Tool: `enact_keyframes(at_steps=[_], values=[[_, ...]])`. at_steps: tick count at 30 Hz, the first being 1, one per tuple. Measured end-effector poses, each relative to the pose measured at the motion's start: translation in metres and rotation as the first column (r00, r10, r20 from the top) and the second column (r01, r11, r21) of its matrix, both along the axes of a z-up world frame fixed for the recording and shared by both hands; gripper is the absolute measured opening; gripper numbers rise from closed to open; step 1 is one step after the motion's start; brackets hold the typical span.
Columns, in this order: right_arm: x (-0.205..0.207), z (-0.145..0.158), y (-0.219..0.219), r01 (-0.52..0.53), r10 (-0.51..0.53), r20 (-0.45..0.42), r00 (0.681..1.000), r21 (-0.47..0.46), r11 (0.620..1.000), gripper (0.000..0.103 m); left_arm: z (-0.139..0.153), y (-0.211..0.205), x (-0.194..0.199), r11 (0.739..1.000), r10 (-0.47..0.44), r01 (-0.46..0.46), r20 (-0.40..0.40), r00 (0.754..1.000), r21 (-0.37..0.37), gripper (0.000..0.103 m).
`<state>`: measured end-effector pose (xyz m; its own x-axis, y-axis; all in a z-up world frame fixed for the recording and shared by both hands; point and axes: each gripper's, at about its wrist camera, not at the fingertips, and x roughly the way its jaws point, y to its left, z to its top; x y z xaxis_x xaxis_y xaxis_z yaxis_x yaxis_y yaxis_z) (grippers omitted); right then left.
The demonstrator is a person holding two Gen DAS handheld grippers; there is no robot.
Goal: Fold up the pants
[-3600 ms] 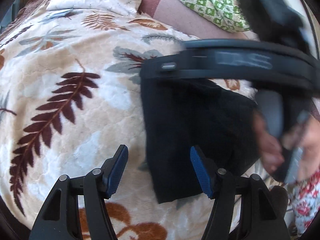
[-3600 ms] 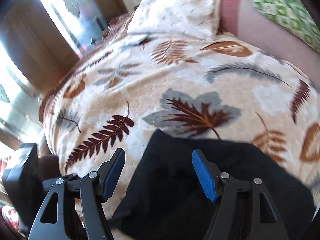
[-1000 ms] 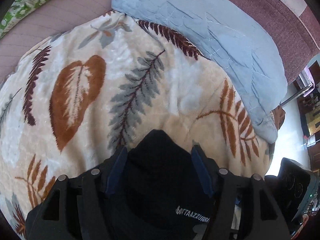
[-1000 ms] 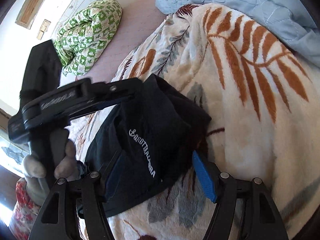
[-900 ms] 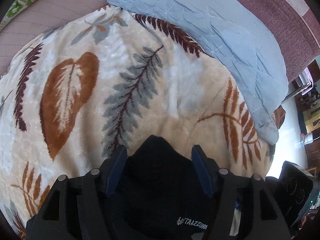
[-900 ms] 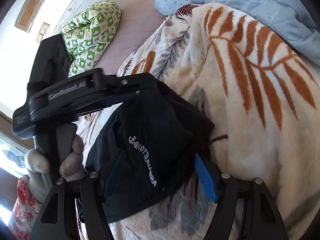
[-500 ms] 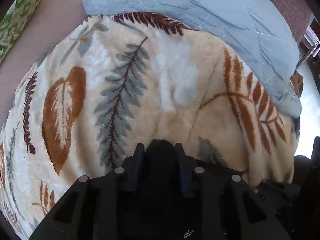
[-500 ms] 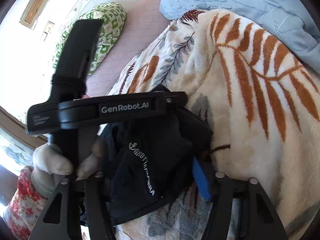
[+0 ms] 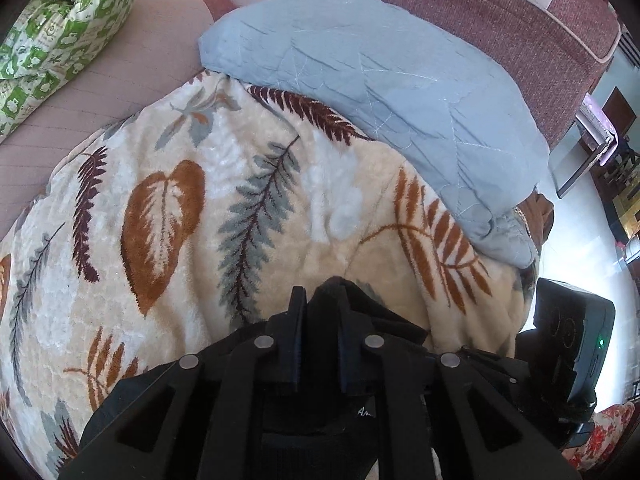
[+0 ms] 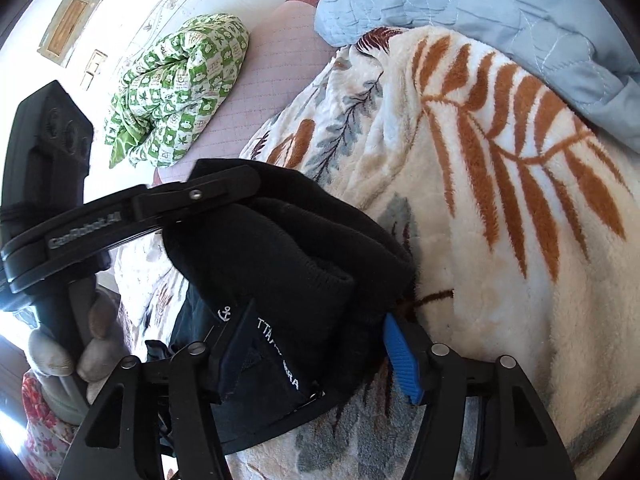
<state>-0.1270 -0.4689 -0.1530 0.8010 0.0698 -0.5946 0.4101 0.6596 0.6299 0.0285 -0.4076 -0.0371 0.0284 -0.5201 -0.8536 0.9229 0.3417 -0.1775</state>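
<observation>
We have the black pants [image 10: 280,264] bunched small on the leaf-print blanket [image 10: 500,240] of the bed, left claw [image 9: 322,312] pinching a raised fold, right claw [image 10: 320,344] opening around the bundle; final tidy fold still pending

pants [image 10: 288,240]: black, bunched, lifted fold, white lettering at the lower edge
left gripper [image 10: 244,184]: clamped on the fold's top edge, gloved hand [image 10: 80,340] on the handle
right gripper [image 10: 320,344]: jaws opening, pants between them
blanket [image 10: 500,240]: cream, leaf print, under the pants
quilt [image 10: 500,4]: light blue, top right
green bundle [image 10: 180,88]: upper left, well apart
</observation>
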Motion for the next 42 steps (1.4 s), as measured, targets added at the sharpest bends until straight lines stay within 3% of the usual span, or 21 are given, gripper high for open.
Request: enact_keyframes(at_steps=[5,16,17,18,20,23,28,34,42], values=[[-0.006,0.009,0.001,0.038,-0.038,0.008,0.999,-0.04,0.998,0.086,0.007,0.008,0.001,1.0,0.003,-0.003,-0.012,1.0,-0.016,0.012],[0.019,0.004,-0.009,0.055,-0.055,0.005,0.998,-0.045,0.997,0.091,0.003,0.011,-0.002,1.0,0.009,-0.01,-0.016,1.0,-0.005,0.012],[0.022,0.004,-0.009,0.032,-0.032,0.006,0.999,-0.038,0.999,0.081,0.002,0.012,-0.003,1.0,0.008,-0.008,-0.007,1.0,0.002,0.012],[0.022,0.004,-0.009,0.011,-0.011,0.01,1.0,-0.029,1.0,0.06,0.001,0.014,-0.003,1.0,0.008,-0.008,-0.005,1.0,0.006,0.012],[0.021,0.007,-0.008,-0.01,0.01,0.002,1.0,-0.032,0.999,0.038,0.001,0.018,-0.003,1.0,0.016,-0.016,-0.004,1.0,0.006,0.012],[0.017,0.014,-0.007,-0.019,0.018,-0.004,1.0,-0.029,0.999,0.025,0.006,0.027,-0.001,0.999,0.038,-0.038,-0.013,0.999,-0.012,0.012],[0.012,0.042,0.012,-0.064,0.065,0.007,0.998,-0.088,0.994,0.02,0.024,0.051,0.007,0.993,0.096,-0.097,-0.021,0.995,-0.065,0.012],[0.015,0.079,0.046,-0.166,0.171,0.057,0.984,-0.081,0.983,0.02,0.047,0.104,0.026,0.967,0.204,-0.211,-0.062,0.977,-0.141,0.012],[0.049,0.102,0.136,-0.39,0.398,0.058,0.916,-0.108,0.914,0.02,0.056,0.201,0.053,0.903,0.364,-0.381,-0.118,0.924,-0.197,0.012]])
